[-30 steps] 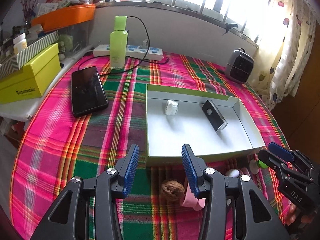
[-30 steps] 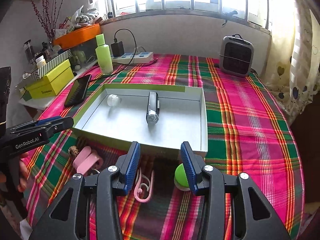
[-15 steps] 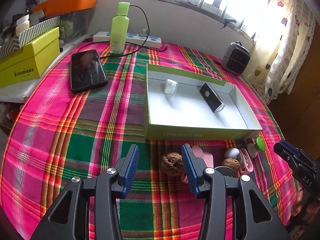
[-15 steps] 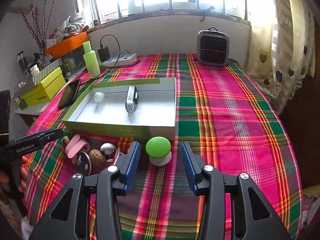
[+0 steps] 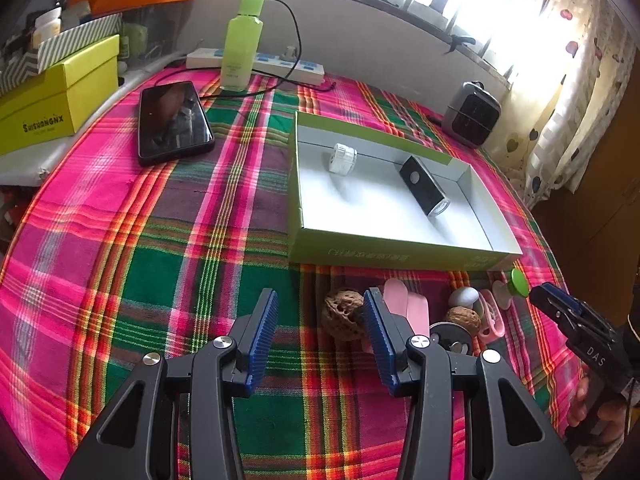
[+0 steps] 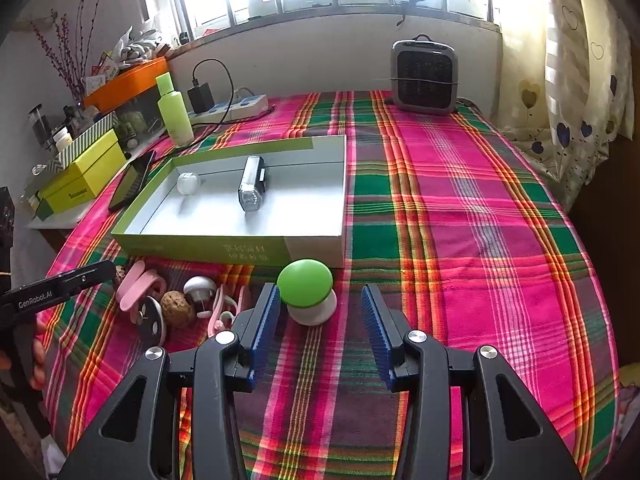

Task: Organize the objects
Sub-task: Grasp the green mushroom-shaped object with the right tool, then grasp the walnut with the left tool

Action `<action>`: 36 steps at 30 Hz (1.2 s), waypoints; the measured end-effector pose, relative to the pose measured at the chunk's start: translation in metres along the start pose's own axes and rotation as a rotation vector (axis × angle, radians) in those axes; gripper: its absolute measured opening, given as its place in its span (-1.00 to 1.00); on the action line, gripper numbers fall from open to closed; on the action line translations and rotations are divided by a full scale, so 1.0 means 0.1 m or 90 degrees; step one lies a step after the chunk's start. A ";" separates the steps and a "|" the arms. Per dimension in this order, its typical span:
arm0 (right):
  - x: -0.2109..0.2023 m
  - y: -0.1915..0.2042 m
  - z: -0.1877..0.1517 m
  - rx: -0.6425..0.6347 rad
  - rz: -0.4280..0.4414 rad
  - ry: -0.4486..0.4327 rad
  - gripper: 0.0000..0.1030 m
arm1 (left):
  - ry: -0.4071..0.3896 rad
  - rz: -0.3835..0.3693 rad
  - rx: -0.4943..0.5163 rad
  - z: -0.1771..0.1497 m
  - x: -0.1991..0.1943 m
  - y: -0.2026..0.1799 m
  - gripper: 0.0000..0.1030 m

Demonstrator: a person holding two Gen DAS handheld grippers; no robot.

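Tablecloth (image 6: pixel 460 208): pink-green plaid.
Tray (image 6: pixel 224 250): centre landmark.
Heater (image 6: pixel 424 76): behind tray, under window.
Left gripper (image 5: pixel 320 320): jaws apart, empty.
Right gripper (image 6: pixel 320 312): jaws apart, empty.

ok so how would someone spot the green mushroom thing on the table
Start at the shallow green box lying on the pink and green plaid tablecloth. Just outside its near wall, by the white corner, sits the mushroom-shaped object, directly ahead of the right claw. Its bright green dome on a stubby white base sets it apart from the pink clips and brown walnuts further left.
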State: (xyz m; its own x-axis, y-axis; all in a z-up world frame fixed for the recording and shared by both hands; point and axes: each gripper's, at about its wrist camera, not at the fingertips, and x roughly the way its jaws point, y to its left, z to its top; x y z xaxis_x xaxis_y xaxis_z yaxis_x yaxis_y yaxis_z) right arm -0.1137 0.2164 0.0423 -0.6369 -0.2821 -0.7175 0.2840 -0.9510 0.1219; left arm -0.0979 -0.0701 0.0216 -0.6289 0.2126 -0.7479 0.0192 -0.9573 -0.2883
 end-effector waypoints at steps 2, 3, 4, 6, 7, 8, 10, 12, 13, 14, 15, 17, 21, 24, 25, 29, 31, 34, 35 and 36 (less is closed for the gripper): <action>0.04 0.01 0.00 -0.002 0.001 0.004 -0.15 | 0.000 0.001 0.001 0.00 0.00 0.01 -0.16; 0.06 0.02 0.00 -0.003 0.000 0.006 -0.15 | 0.000 0.001 0.002 0.00 0.00 0.01 -0.16; 0.08 0.02 0.01 -0.004 0.000 0.007 -0.15 | 0.001 0.000 0.002 0.00 0.00 0.01 -0.16; 0.13 0.03 0.03 -0.006 0.002 0.014 -0.15 | 0.001 -0.003 0.001 0.00 0.00 0.02 -0.16; 0.16 0.03 0.03 -0.010 0.001 0.017 -0.15 | 0.003 -0.006 -0.001 0.00 0.00 0.02 -0.16; 0.19 0.04 0.04 -0.011 -0.002 0.020 -0.15 | 0.004 -0.009 -0.003 0.00 0.00 0.03 -0.16; 0.24 0.04 0.05 -0.015 -0.003 0.025 -0.15 | 0.006 -0.011 -0.001 -0.01 -0.01 0.02 -0.16; 0.28 0.04 0.06 -0.017 -0.008 0.028 -0.15 | 0.006 -0.014 0.003 -0.02 -0.02 0.03 -0.15; 0.29 0.04 0.07 -0.019 -0.009 0.027 -0.15 | 0.008 -0.017 0.002 -0.02 -0.02 0.04 -0.15; 0.30 0.04 0.07 -0.020 -0.010 0.027 -0.15 | 0.009 -0.020 0.002 -0.02 -0.02 0.04 -0.15; 0.30 0.04 0.07 -0.021 -0.010 0.026 -0.15 | 0.010 -0.022 0.001 -0.02 -0.01 0.04 -0.15; 0.30 0.03 0.07 -0.020 -0.010 0.022 -0.15 | 0.012 -0.024 -0.001 -0.02 -0.01 0.04 -0.15; 0.28 0.02 0.07 -0.017 0.000 0.016 -0.32 | 0.020 -0.032 0.007 -0.03 0.03 0.00 -0.13; 0.27 0.05 0.07 -0.027 -0.010 0.015 -0.32 | 0.021 -0.035 0.005 -0.03 0.04 -0.01 -0.13; 0.27 0.05 0.06 -0.027 -0.010 0.014 -0.32 | 0.021 -0.035 0.005 -0.03 0.04 -0.01 -0.13; 0.26 0.05 0.07 -0.019 -0.002 0.015 -0.32 | 0.024 -0.041 0.001 -0.01 0.08 -0.03 -0.13; 0.25 0.06 0.06 -0.019 0.002 0.014 -0.32 | 0.022 -0.040 -0.002 0.00 0.10 -0.05 -0.13; 0.24 0.08 0.06 -0.020 0.004 0.014 -0.32 | 0.020 -0.051 -0.010 0.00 0.12 -0.03 -0.13; 0.24 0.09 0.05 -0.020 0.005 0.013 -0.32 | 0.019 -0.051 -0.013 0.00 0.12 -0.02 -0.13; 0.24 0.09 0.05 -0.020 0.005 0.013 -0.32 | 0.017 -0.049 -0.012 0.00 0.12 -0.02 -0.13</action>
State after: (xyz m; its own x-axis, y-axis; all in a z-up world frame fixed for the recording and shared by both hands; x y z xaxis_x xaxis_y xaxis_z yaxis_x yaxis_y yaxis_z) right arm -0.1301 0.2008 0.0301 -0.6198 -0.2859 -0.7308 0.3112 -0.9445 0.1056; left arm -0.1049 -0.0656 0.0134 -0.6082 0.2909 -0.7386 -0.0137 -0.9341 -0.3566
